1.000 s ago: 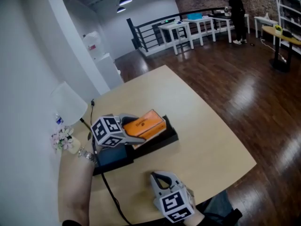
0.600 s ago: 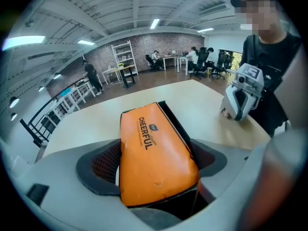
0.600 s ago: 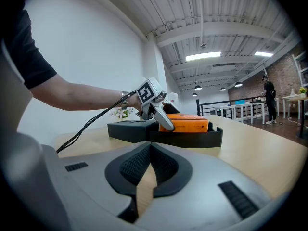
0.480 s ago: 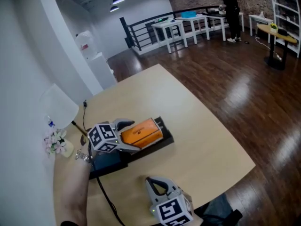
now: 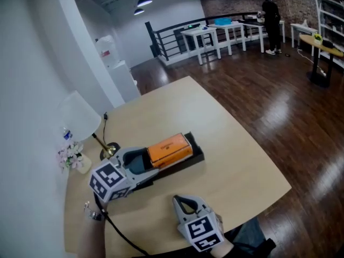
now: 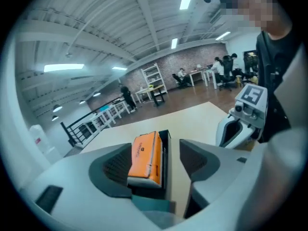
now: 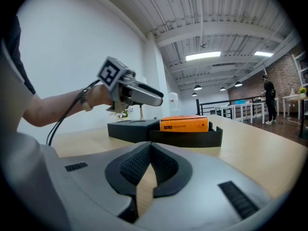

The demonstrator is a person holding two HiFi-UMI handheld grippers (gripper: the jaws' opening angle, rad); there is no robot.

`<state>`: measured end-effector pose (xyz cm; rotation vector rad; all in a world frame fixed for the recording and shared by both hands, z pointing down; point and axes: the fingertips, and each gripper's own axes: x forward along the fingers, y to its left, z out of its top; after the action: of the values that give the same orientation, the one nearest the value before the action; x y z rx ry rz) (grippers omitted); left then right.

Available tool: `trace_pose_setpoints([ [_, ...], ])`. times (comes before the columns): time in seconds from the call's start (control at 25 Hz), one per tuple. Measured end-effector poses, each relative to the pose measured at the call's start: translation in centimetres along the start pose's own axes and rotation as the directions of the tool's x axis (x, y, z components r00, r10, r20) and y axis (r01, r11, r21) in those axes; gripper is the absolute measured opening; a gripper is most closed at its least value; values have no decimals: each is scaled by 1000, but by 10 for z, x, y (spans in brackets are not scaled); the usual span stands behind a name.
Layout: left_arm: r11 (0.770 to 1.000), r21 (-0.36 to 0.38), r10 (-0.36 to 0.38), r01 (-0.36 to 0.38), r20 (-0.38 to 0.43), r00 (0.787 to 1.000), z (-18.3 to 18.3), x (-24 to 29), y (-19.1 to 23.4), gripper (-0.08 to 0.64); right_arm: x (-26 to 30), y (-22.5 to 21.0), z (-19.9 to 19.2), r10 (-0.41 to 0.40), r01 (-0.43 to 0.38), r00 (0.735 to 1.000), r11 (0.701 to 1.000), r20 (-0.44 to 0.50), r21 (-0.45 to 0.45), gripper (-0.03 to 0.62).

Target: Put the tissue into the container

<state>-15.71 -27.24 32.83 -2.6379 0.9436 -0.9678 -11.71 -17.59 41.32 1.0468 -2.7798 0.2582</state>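
Observation:
The orange tissue pack (image 5: 170,149) lies in the black container (image 5: 194,156) at the middle of the round table. My left gripper (image 5: 143,162) hovers just off the pack's left end, above the dark block beside the container. Its jaws are closing with nothing pressed between them; in the left gripper view the pack (image 6: 147,157) lies beyond the pads (image 6: 114,165). My right gripper (image 5: 182,202) rests low near the table's front edge with its jaws shut and empty. In the right gripper view the pack (image 7: 184,124) sits in the container (image 7: 192,138), with the left gripper (image 7: 146,96) above it to the left.
A white table lamp (image 5: 80,118) and a small vase of flowers (image 5: 70,158) stand at the table's left by the wall. A dark flat block (image 7: 128,128) adjoins the container. A black cable (image 5: 123,235) trails from the left gripper. The table edge (image 5: 269,165) curves on the right.
The left gripper was over the tissue pack a second ago; it has since drawn back leftward and toward me, leaving the pack in the container. The right gripper has hardly moved.

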Motion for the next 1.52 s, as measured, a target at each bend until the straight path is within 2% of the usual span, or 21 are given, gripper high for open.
trace_pose_setpoints([
  [0.08,991,-98,90,-88,15,996,-12,-24,-24,249,0,0,2,-6,6,1000,1000,0,6,8],
  [0.16,961,-218,181,-171,24,983,-33,-41,-47,190,-1,-1,1,-7,7,1000,1000,-1,5,8],
  [0.24,908,-329,281,-260,16,960,-54,-48,-69,136,-1,-2,1,-6,6,1000,1000,-1,2,8],
  [0.32,846,-406,372,-345,-12,928,-73,-49,-87,35,-2,-3,3,-10,10,1000,1000,-1,6,8],
  [0.36,817,-434,407,-379,-30,913,-81,-48,-95,9,-2,-3,3,-12,12,1000,1000,0,7,8],
  [0.52,718,-526,497,-455,-70,865,-97,-42,-112,0,-1,-5,2,-16,16,1000,1000,2,-2,8],
  [0.68,620,-632,553,-465,-69,830,-104,-48,-107,0,-2,-5,2,-19,19,1000,1000,-4,-9,8],
  [0.76,588,-664,570,-462,-65,819,-108,-52,-103,0,-1,-5,2,-17,17,1000,1000,-8,-10,8],
  [1.04,579,-676,579,-456,-52,813,-106,-52,-104,0,0,-5,0,-6,6,999,1000,-31,-11,6],
  [1.52,582,-680,574,-447,-47,818,-105,-52,-106,0,2,-3,-4,16,-17,998,1000,-65,-13,3],
])
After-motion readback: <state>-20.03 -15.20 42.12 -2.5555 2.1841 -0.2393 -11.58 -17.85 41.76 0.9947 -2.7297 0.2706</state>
